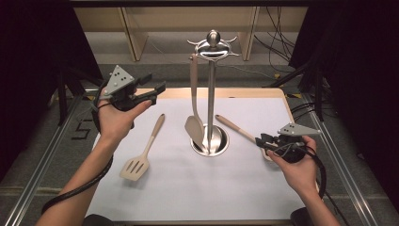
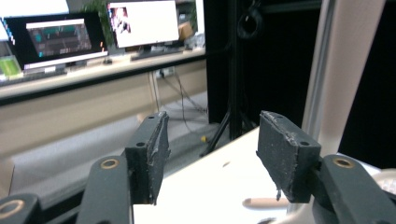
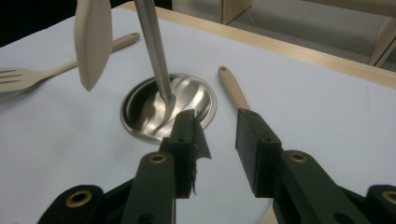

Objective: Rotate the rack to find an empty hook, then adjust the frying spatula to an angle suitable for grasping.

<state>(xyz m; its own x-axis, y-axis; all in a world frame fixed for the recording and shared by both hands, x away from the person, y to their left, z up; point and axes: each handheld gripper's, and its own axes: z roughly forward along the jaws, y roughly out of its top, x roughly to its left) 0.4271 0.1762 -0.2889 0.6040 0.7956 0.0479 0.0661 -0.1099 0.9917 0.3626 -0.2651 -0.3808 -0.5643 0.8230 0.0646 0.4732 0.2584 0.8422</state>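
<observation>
Low over the white-covered table [image 1: 197,188], our right gripper [image 1: 261,141] noses onto the beige utensil [image 1: 234,128] lying just right of the steel stand [image 1: 210,94], jaws spread to either side of its handle and not yet closed on it. From the right gripper view, the handle [image 3: 232,86] runs away from between the jaws toward the table's far edge, its hanging hole at the far tip. We judge the step in hand to be picking this piece up to hang it on the stand's top hooks, where one spatula [image 1: 194,106] already dangles. To do it well, we should close squarely across the handle, lift flat first, then tilt the holed end upward. Our left gripper [image 1: 155,89] hovers high at the far left, jaws wide apart and holding nothing. A slotted turner [image 1: 141,153] lies on the table left of the stand, well apart from the right gripper. Room is tight beside the stand's round base [image 3: 169,106], which sits just left of the jaws, and the hanging spatula could be knocked swinging. Open table lies to the near side and right, though the right edge is close.
</observation>
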